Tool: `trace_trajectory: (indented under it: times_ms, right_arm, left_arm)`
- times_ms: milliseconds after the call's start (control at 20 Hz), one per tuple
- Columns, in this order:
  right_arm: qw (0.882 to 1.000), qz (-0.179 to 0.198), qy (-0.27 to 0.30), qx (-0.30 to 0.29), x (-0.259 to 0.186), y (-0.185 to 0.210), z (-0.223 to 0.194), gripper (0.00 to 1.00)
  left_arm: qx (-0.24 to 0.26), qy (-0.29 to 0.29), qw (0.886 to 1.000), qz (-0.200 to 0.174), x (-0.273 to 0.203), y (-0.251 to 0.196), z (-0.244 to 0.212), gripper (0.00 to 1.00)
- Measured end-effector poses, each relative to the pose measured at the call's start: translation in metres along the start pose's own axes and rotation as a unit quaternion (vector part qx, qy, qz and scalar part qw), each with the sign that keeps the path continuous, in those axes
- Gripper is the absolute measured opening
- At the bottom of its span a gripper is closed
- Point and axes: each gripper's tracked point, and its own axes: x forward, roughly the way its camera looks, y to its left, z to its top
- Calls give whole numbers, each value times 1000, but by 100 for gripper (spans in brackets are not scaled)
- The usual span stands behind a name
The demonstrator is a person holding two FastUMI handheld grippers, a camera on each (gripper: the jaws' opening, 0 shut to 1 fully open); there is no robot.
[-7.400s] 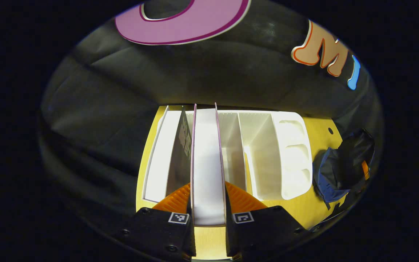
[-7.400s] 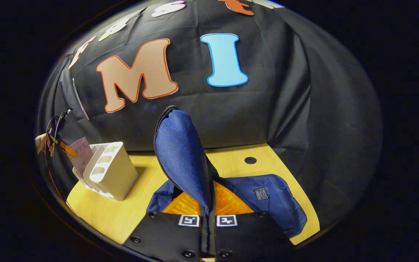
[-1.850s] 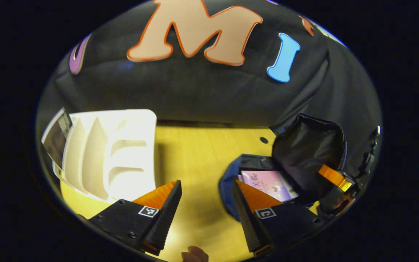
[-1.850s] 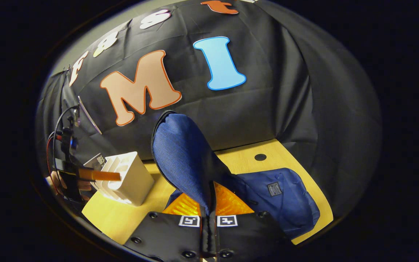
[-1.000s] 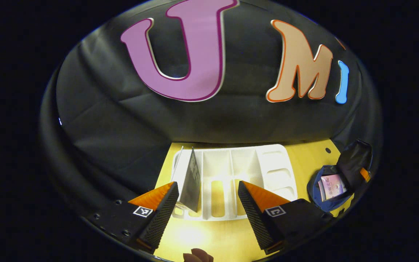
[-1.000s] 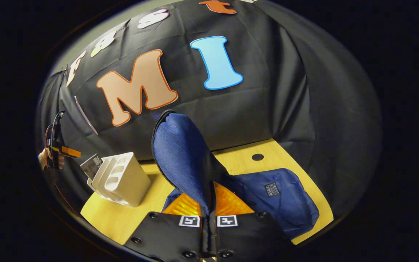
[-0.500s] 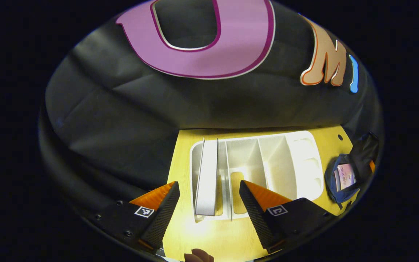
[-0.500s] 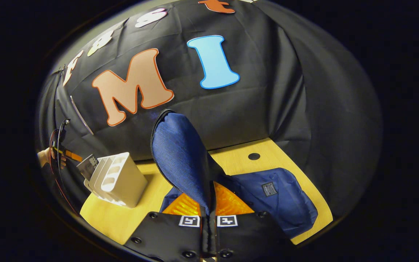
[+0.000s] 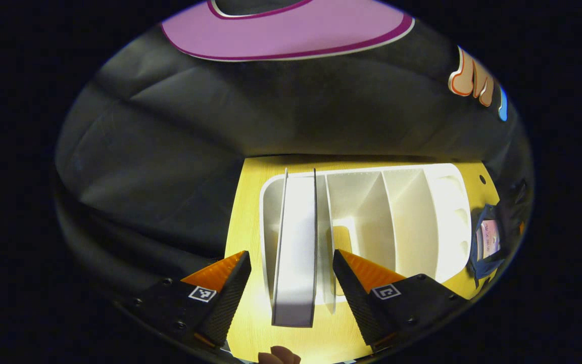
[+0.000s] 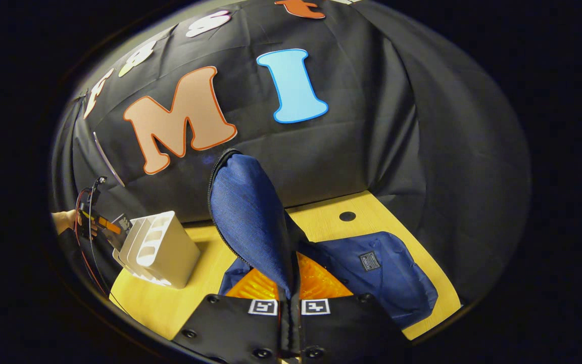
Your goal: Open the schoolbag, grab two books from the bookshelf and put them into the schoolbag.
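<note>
Jaws on the left gripper (image 9: 289, 265) are spread wide, one finger either side of the book (image 9: 296, 247), neither touching it. Book stands on edge in the leftmost slot of the white bookshelf (image 9: 407, 222); page edge faces the camera, long axis runs 6 to 12 o'clock, near end sticks out past the shelf's front lip. Shelf sits on the yellow table (image 9: 243, 222). Schoolbag (image 9: 488, 242) at 3 o'clock in the left gripper view, mouth open, a pink book (image 9: 489, 238) inside.

Right gripper (image 10: 289, 290) is clamped on the schoolbag's blue flap (image 10: 250, 217), both fingers pressing it, flap held upright toward 12 o'clock. Bag body (image 10: 377, 278) lies flat at 4 o'clock. In the right gripper view the bookshelf (image 10: 162, 247) is at 9 o'clock, with the left gripper (image 10: 100, 221) and a hand (image 10: 63, 220) just beyond it.
</note>
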Motion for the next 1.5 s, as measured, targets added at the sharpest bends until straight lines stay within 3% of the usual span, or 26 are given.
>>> trace_trajectory:
  times_ms: [250, 400, 450, 500, 650, 950, 1500]
  right_arm:
    - [1000, -3, 1, -6, -1, 0, 0, 3]
    - [1000, -3, 2, -5, 0, 0, -1, 3]
    - [1000, -3, 2, -5, 0, 0, -1, 5]
    - [1000, -3, 2, -6, 0, 0, -1, 3]
    - [1000, -4, 3, -5, 0, -1, 0, 4]
    - [1000, -4, 5, -9, 0, -1, 0, 3]
    - [1000, -3, 9, -9, 0, -1, 1, 5]
  left_arm:
    - [3, 31, 999, -7, 11, 3, -10, 90]
    - [6, 53, 999, -7, 14, 4, -16, 82]
    - [6, 62, 998, -6, 15, 5, -18, 85]
    - [6, 67, 998, -8, 16, 2, -21, 78]
    - [5, 81, 997, -10, 16, 0, -25, 76]
    - [-5, 118, 993, -10, 19, -8, -38, 38]
    - [-10, 110, 994, -22, -7, -3, -36, 37]
